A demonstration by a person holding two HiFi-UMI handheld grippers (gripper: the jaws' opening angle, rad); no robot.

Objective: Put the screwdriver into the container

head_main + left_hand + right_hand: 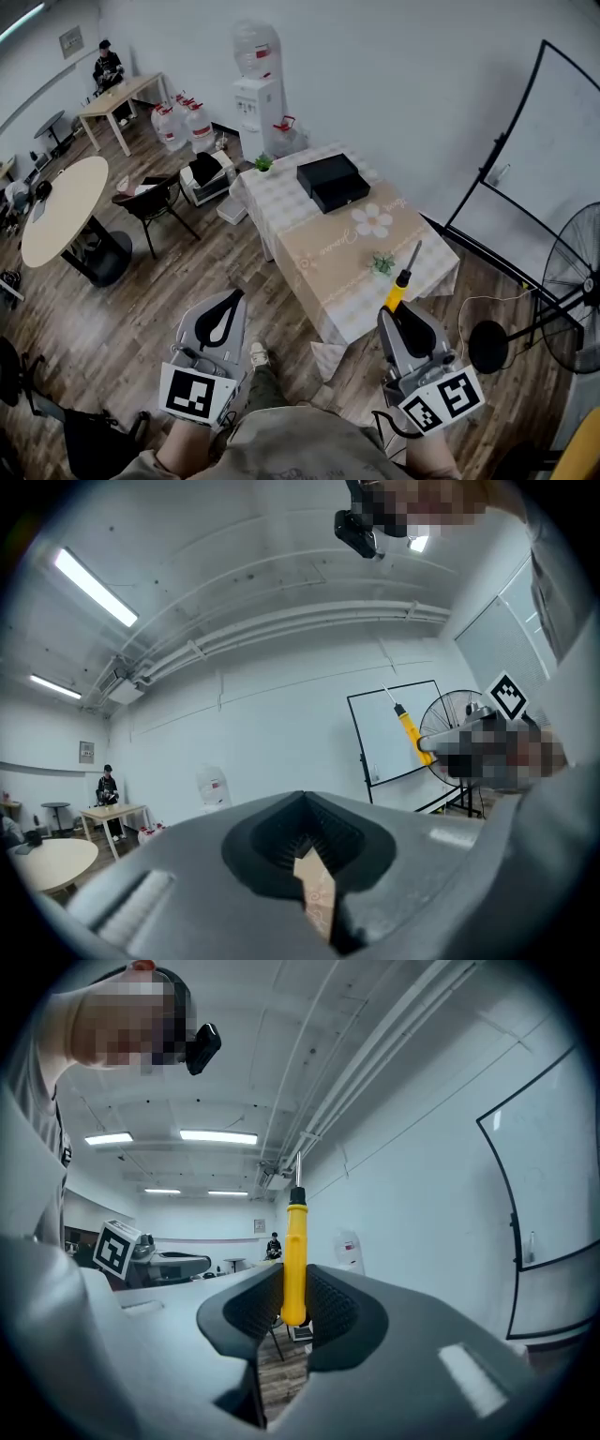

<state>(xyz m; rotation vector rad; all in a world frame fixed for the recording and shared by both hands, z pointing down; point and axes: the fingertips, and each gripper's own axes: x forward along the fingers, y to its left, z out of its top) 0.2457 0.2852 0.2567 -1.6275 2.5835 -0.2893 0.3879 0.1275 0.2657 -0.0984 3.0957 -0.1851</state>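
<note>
While we stand off the near end of the cloth-covered table (323,286), bare wooden floor (187,267) lies open on our left, bounded by one round table (58,208) and one chair (155,202). Our left gripper (236,296) has its jaws closed together on nothing. On the cloth we count one black container (328,178) at the far end and two small plants (382,264). Our right gripper (394,314) clamps the one yellow screwdriver (400,281), well short of the container and beside the nearer plant. A whiteboard frame (525,141) and one fan (572,281) crowd the right.
</note>
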